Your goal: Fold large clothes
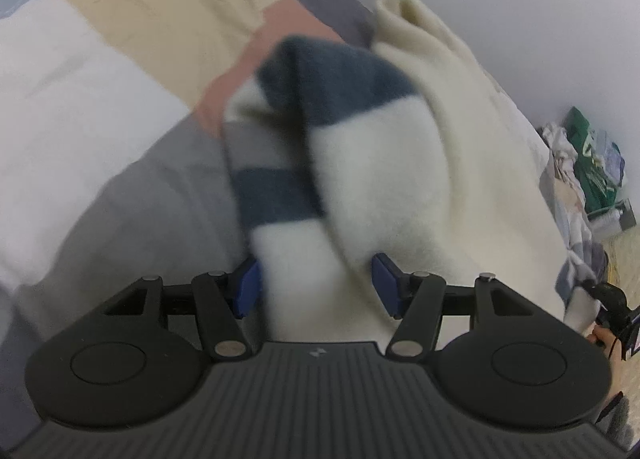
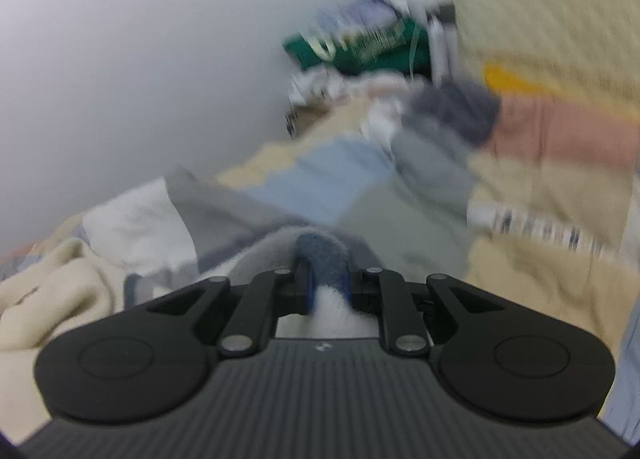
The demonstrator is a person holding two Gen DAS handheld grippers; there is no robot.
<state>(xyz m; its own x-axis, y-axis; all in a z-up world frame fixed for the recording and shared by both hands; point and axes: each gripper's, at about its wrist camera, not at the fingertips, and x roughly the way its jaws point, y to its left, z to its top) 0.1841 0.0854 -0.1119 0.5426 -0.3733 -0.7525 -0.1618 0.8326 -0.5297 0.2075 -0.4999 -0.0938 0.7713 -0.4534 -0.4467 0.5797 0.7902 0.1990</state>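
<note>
So far nothing is folded: my right gripper point(image 2: 328, 287) pinches a blue-banded edge of the cream, navy-striped fleece garment point(image 1: 360, 163), bunched near the patchwork bedspread's point(image 1: 120, 179) wall-side edge, filling my half-spread left gripper point(image 1: 316, 283).

- Striped garment point(image 1: 332, 147): soft, fuzzy knitted cloth, matt cream and navy
- Patchwork bedcover point(image 1: 132, 99): smooth woven cloth, matt
- Left gripper point(image 1: 316, 283): matt black plastic body, ribbed; blue pads, dull metal rivets
- Wall point(image 2: 140, 59): smooth, matt
</note>
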